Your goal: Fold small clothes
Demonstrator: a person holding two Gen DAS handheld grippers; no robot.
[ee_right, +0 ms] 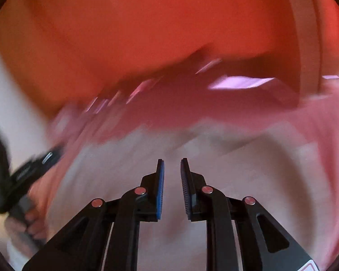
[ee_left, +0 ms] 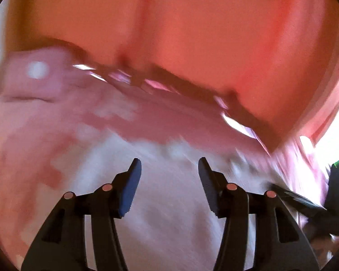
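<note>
The picture is smeared by motion. A pale pink and white garment (ee_left: pixel 160 194) lies spread below my left gripper (ee_left: pixel 169 160), whose jaws stand open with only cloth showing far beneath the gap. In the right wrist view the same pale garment (ee_right: pixel 248 176) fills the lower half. My right gripper (ee_right: pixel 172 160) hovers over it with a narrow gap between its blue pads (ee_right: pixel 161 187) and nothing in that gap. Each gripper shows at the edge of the other's view: the right one (ee_left: pixel 336 192) and the left one (ee_right: pixel 13 180) with a hand (ee_right: pixel 29 225) on it.
An orange-red surface (ee_left: pixel 214 33) (ee_right: pixel 135 33) fills the far half of both views, with a dark shadowed edge where the garment meets it. A bright pale strip (ee_right: pixel 239 82) shows along that edge. A white wall or surface (ee_right: pixel 9 103) lies at the left.
</note>
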